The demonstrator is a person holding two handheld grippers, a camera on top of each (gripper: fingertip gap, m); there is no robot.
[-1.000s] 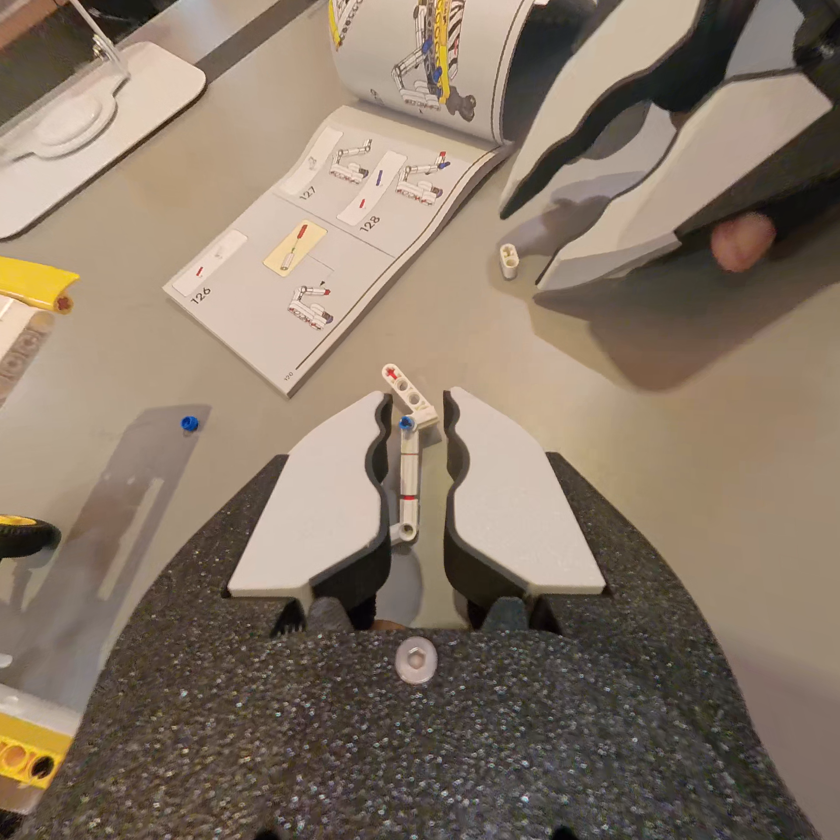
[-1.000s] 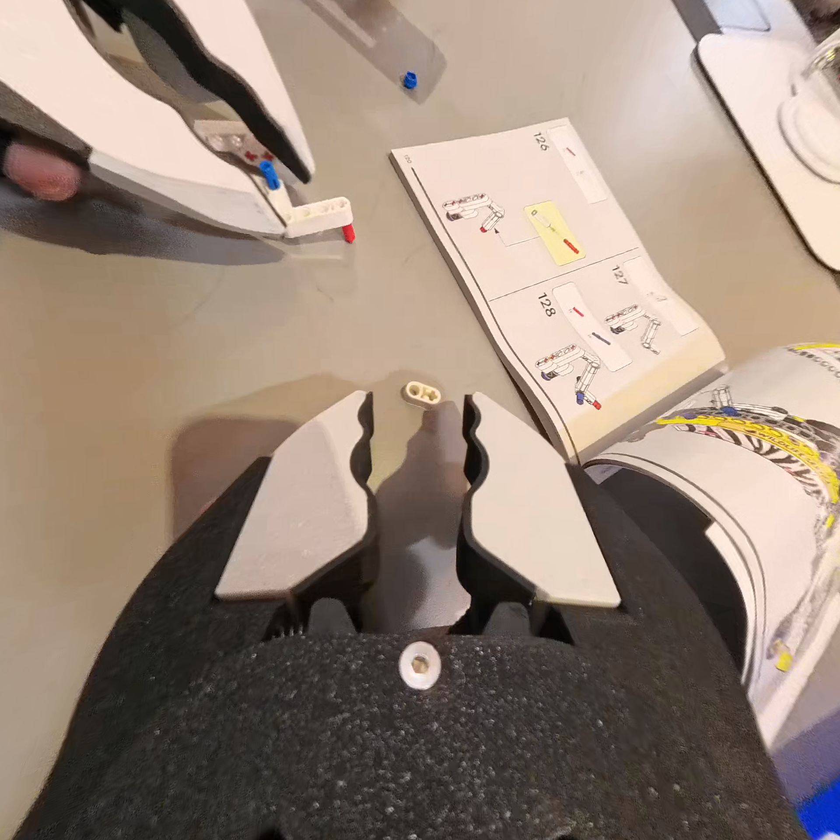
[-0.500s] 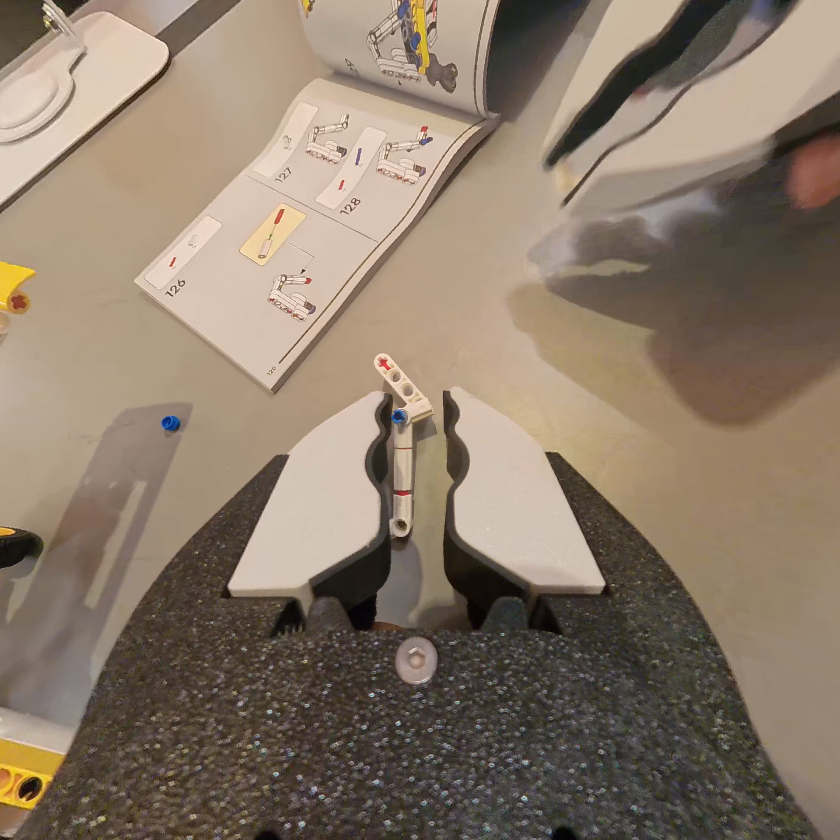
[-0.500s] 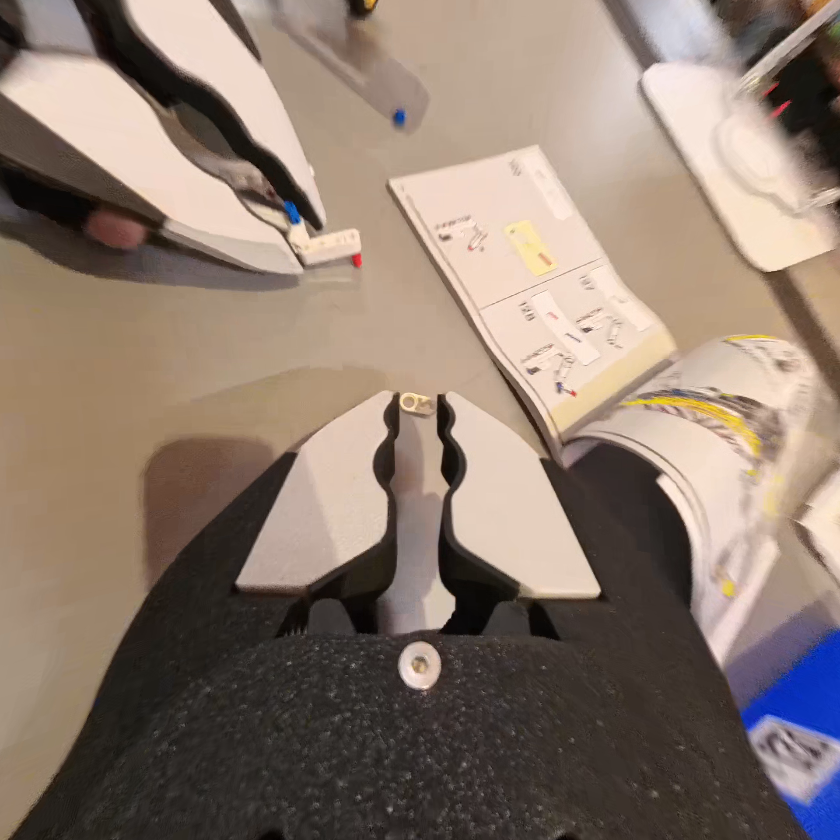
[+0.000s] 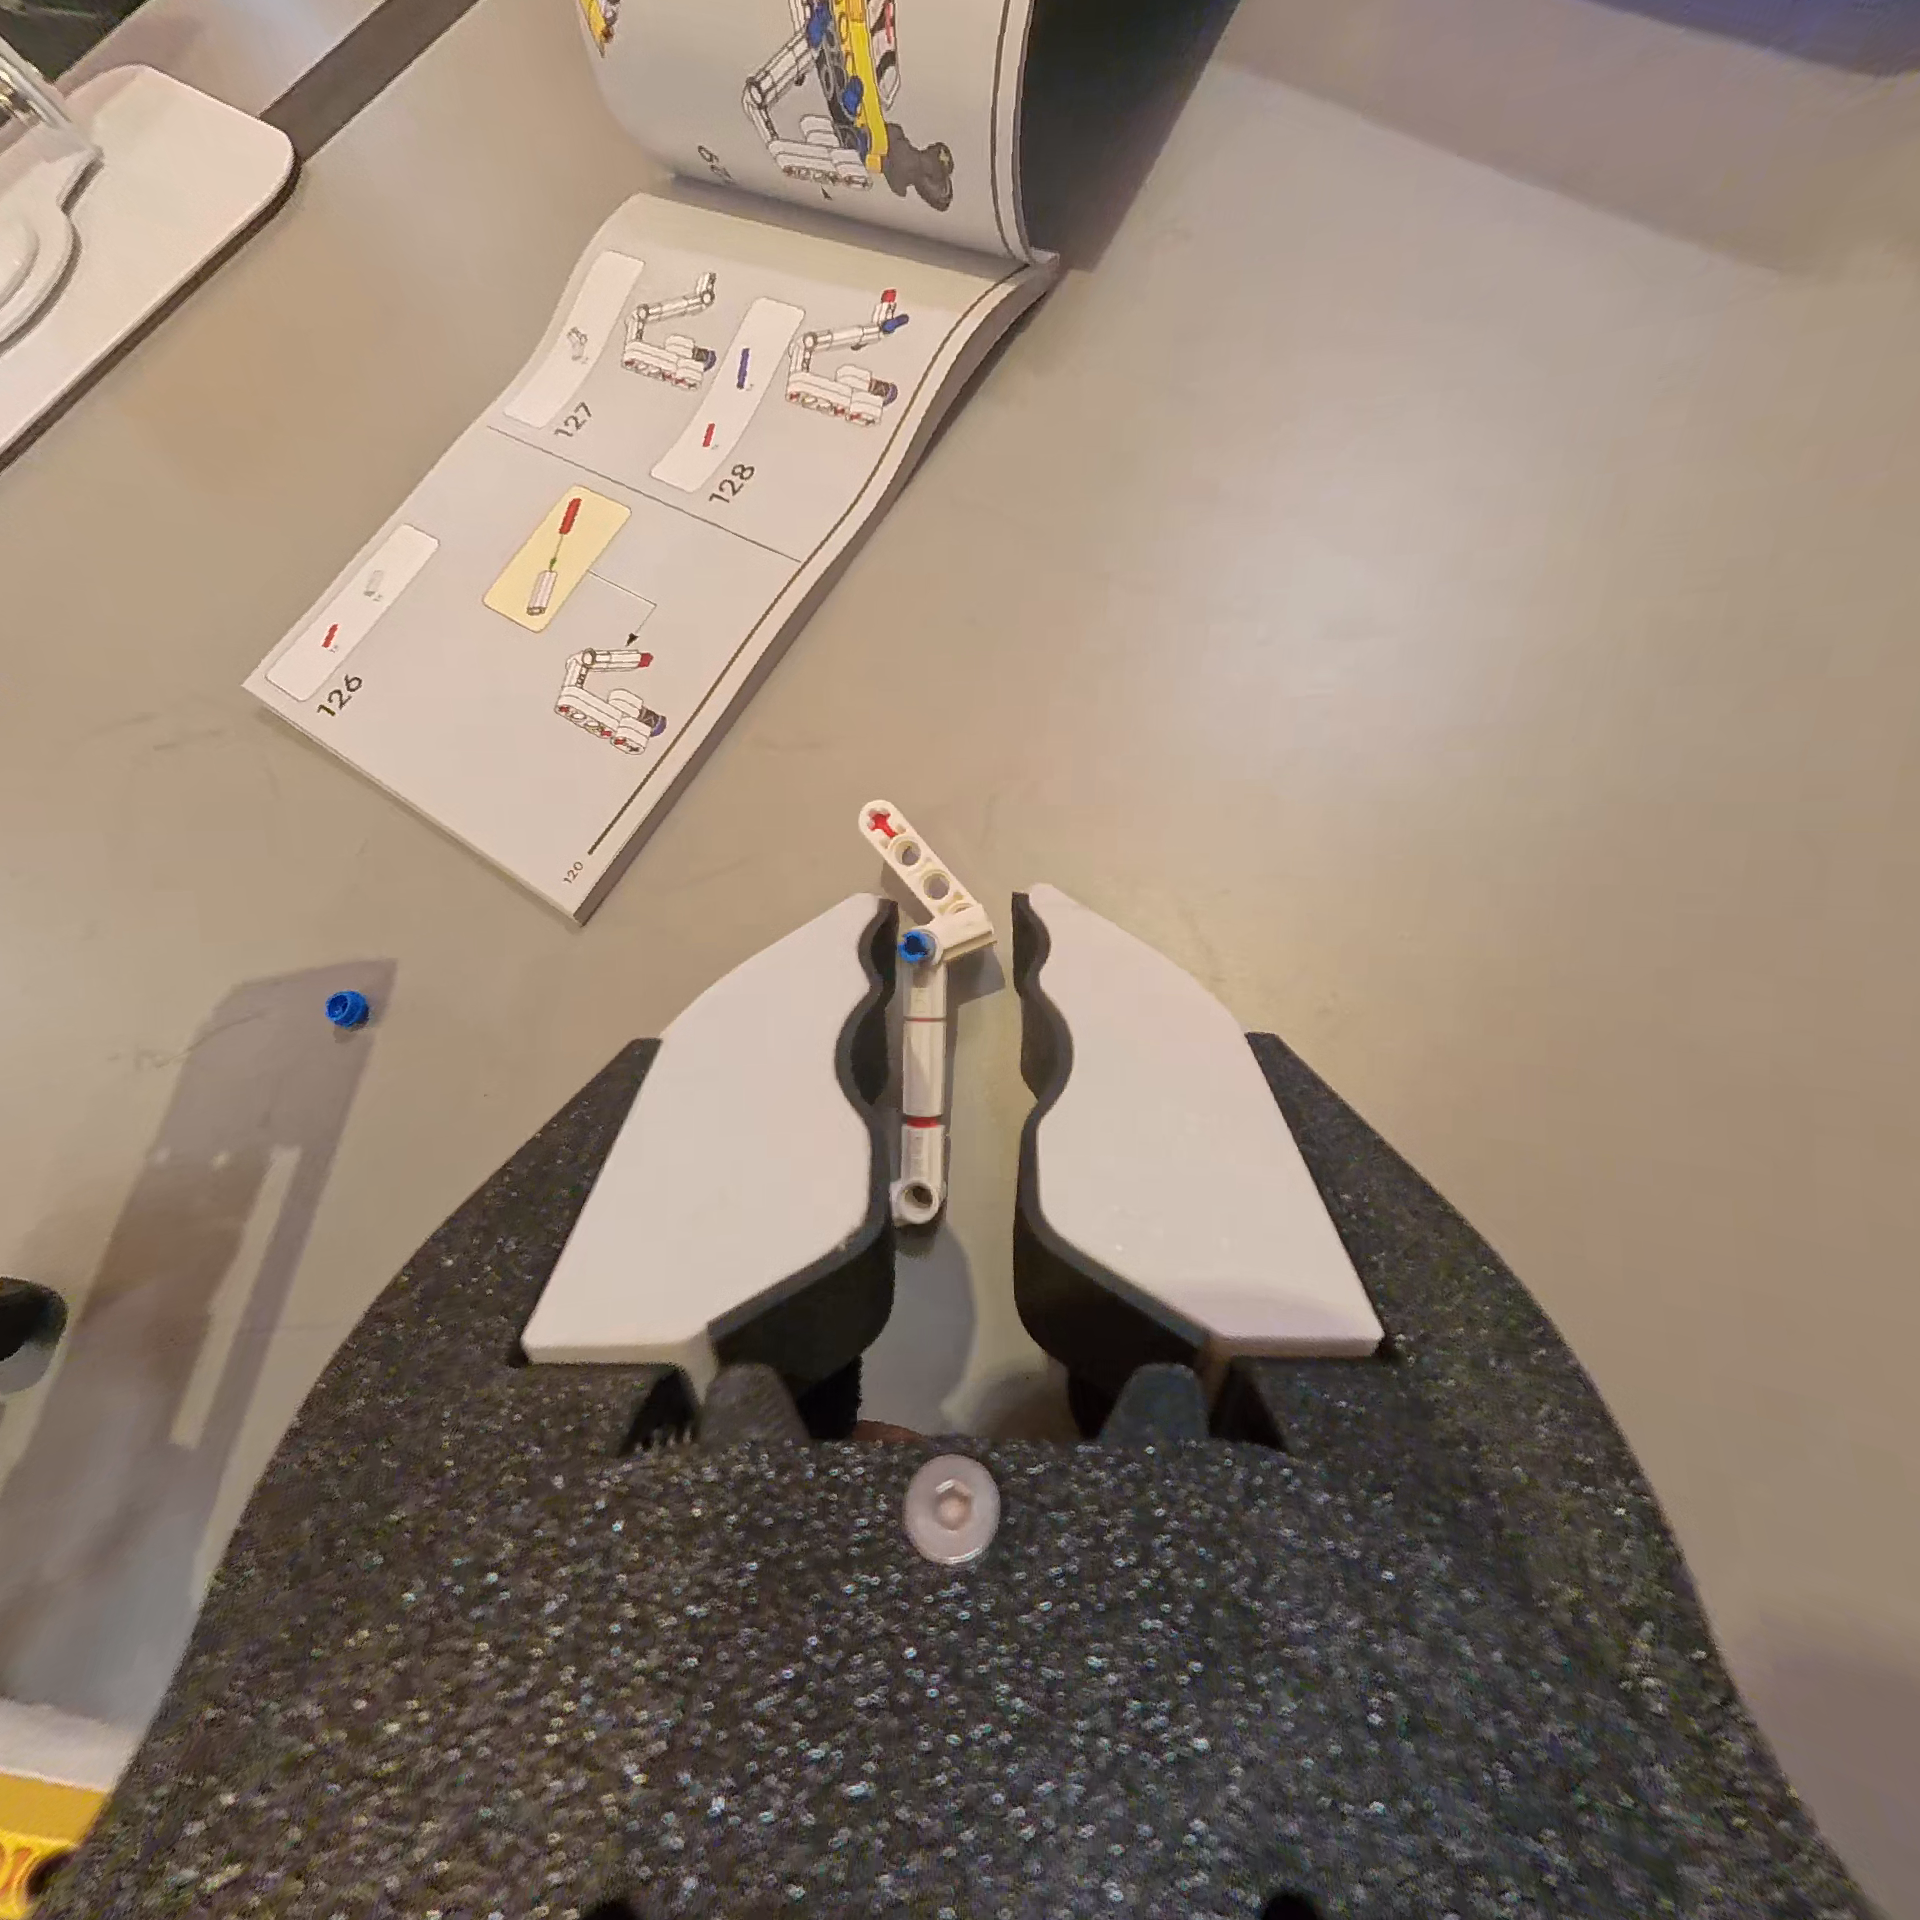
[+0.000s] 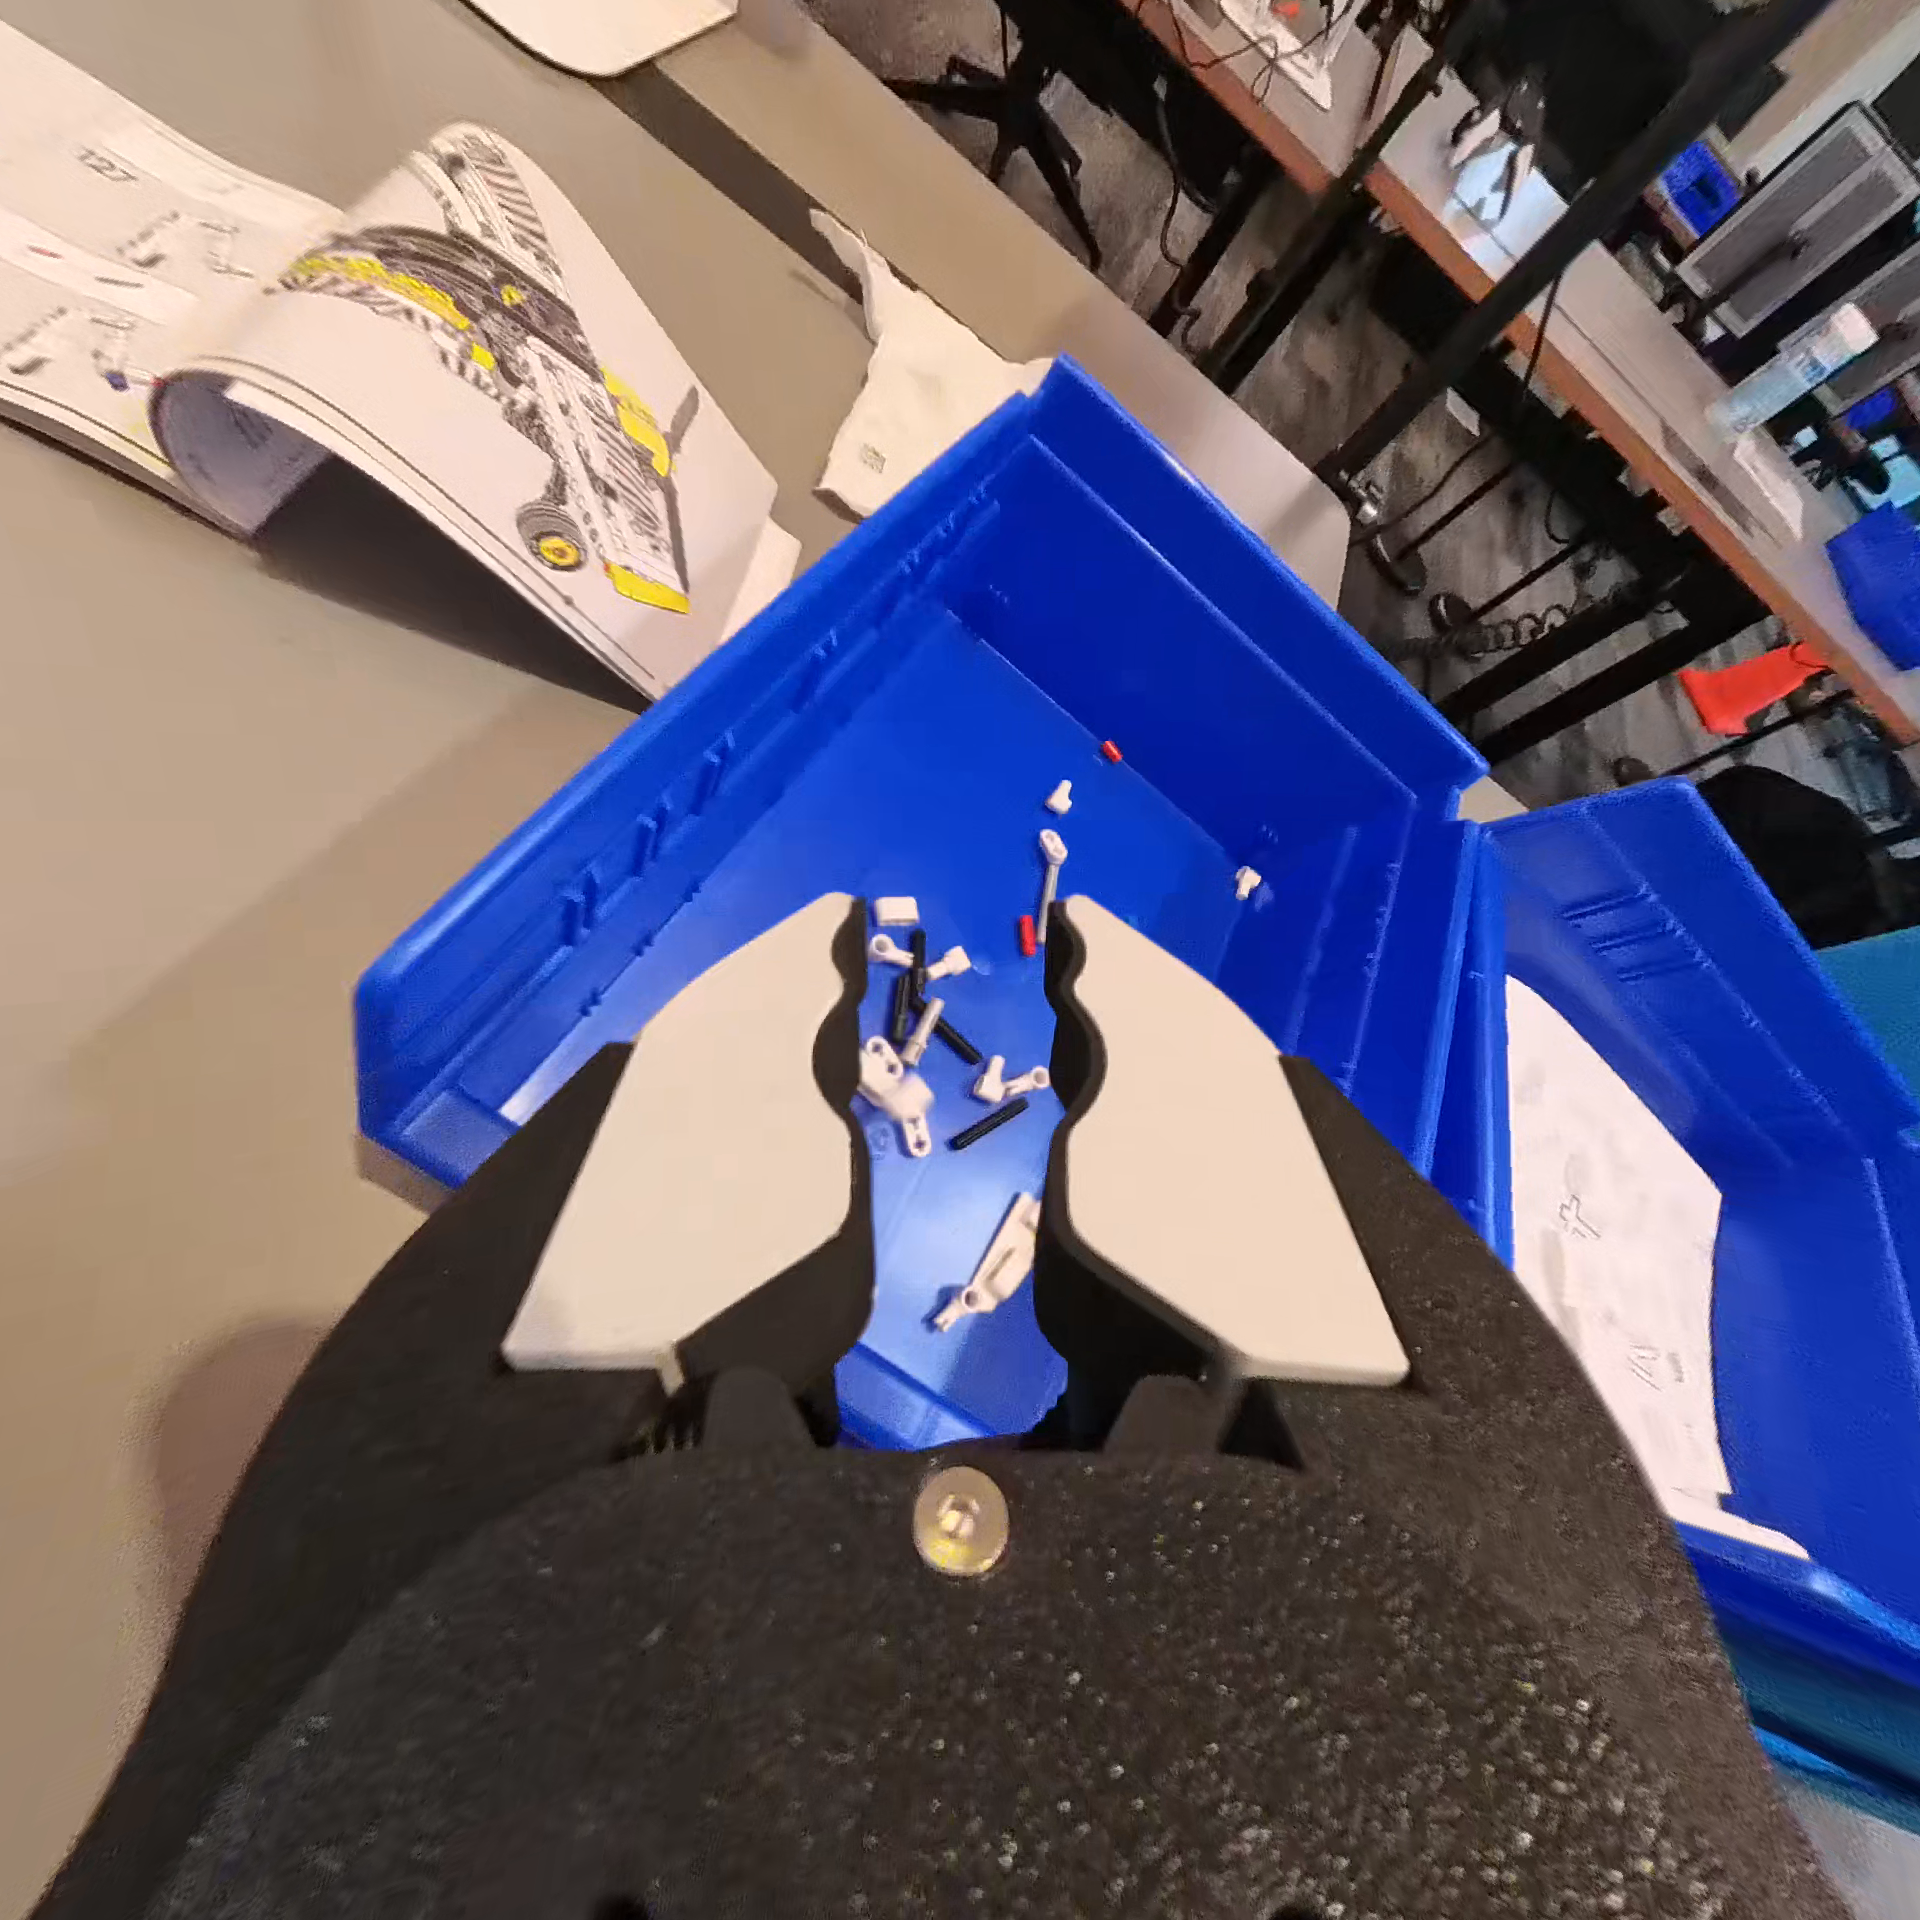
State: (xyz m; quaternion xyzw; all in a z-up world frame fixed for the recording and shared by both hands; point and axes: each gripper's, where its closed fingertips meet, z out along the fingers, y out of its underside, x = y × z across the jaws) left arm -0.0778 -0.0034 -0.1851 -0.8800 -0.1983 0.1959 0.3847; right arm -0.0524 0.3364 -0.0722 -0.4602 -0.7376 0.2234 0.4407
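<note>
My right tool (image 6: 954, 914) hangs spread and bare over the blue bin (image 6: 665, 790) at the counter (image 6: 260, 831) edge, loose building-toy pieces (image 6: 914, 1049) below. My left tool (image 5: 954, 914) pinches a white jointed arm assembly (image 5: 925, 1018) near the open instruction booklet (image 5: 644, 520).

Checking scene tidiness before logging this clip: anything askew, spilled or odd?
Mostly tidy. One stray: a small blue stud lies alone on the grey table, left of the left tool, apart from the loose pieces in the blue bin. The instruction booklet has its upper pages curled over.
</note>
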